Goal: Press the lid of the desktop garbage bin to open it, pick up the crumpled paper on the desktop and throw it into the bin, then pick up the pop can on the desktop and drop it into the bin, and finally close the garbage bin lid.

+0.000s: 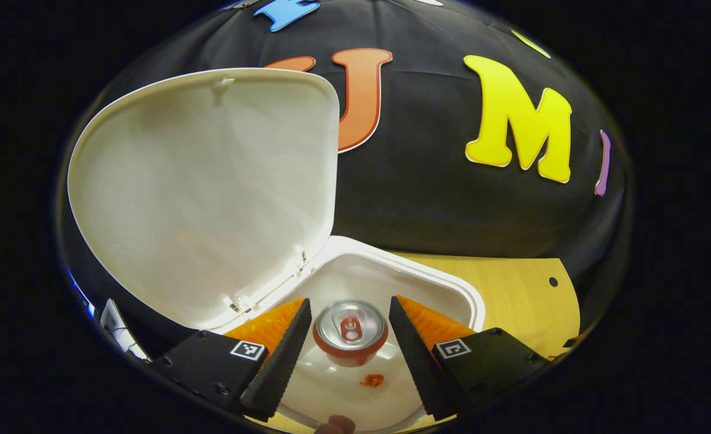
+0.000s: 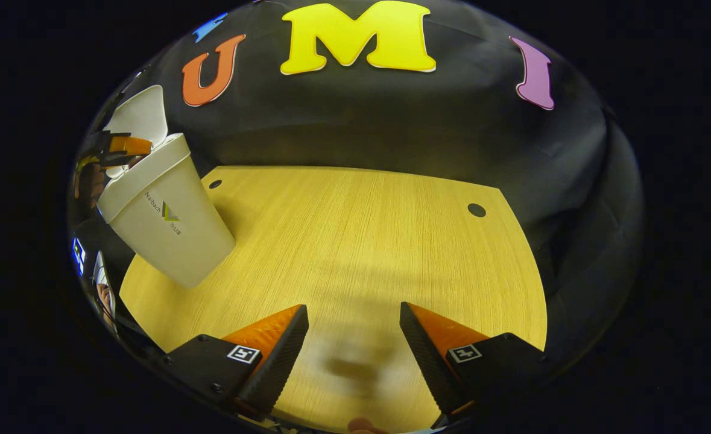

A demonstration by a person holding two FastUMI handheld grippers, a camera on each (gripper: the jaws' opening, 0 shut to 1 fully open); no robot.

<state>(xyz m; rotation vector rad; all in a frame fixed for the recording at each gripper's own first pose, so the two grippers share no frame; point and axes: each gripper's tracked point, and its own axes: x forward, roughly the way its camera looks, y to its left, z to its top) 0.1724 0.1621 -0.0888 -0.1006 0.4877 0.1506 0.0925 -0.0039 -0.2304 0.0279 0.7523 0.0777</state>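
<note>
Between the near fingers: the left hand-held gripper (image 1: 350,346) hangs over the open bin with its jaws spread wide; a gap shows on each side of the can, so neither finger presses on it.
Pop can: the silver-topped, red-rimmed aluminium pop can (image 1: 350,331) sits upright between the fingers, inside the bin's mouth; I cannot tell whether it is falling or resting on something.
Bin floor: a small orange scrap (image 1: 372,380) lies below the can; the crumpled paper cannot be made out.
Bin: the white plastic desktop garbage bin (image 1: 451,288) stands on the pale wood-grain worktop (image 2: 379,241), near its left rear corner in the right gripper view.
Lid: the white hinged plastic lid (image 1: 204,187) stands up, leaning away behind the opening.
Right side: the right hand-held gripper (image 2: 353,355) hovers low over bare worktop, fingers apart and holding nothing, well apart from the bin.
Stage: judged from this, the can is going in and closing the lid remains.
Risk, can: if it stands tall or wedges, the lid may not latch.
Risk, fingers: pulling out carelessly could catch the rim and tip the light bin.
Risk, lid: pushing it off-centre could slide the bin toward the worktop's edge.
</note>
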